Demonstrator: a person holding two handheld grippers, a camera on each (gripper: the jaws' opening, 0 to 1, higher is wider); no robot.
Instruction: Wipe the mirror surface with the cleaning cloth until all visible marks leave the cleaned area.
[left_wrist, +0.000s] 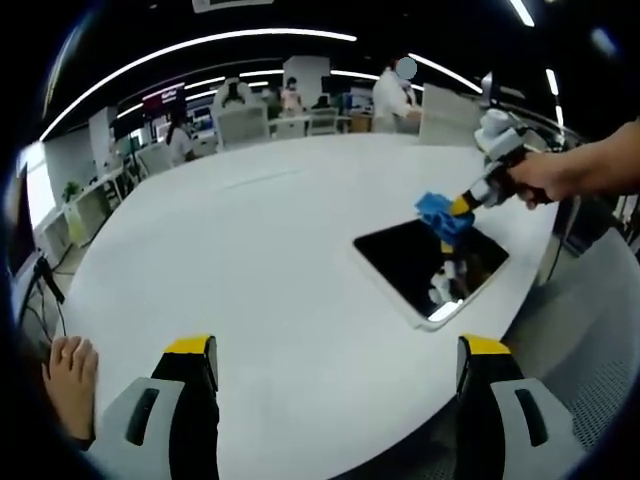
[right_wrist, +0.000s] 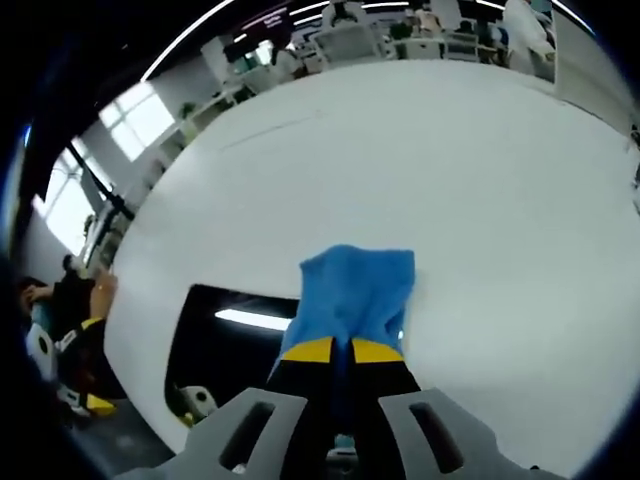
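White counter (left_wrist: 250, 260) carries the fragile mirror (left_wrist: 430, 262); right gripper (right_wrist: 340, 350) fingers pinch the soft, light cleaning cloth (right_wrist: 358, 285) at its edge, left gripper (left_wrist: 335, 365) fingers spread, empty.

My left gripper (left_wrist: 335, 365) has two grey jaws with black inner faces, yellow caps at the tips and a dark oval slot in each shell. My right gripper (right_wrist: 343, 350) is built alike: grey slotted shells, black fingers, yellow tips. A bare forearm (left_wrist: 605, 165) shows no sleeve.
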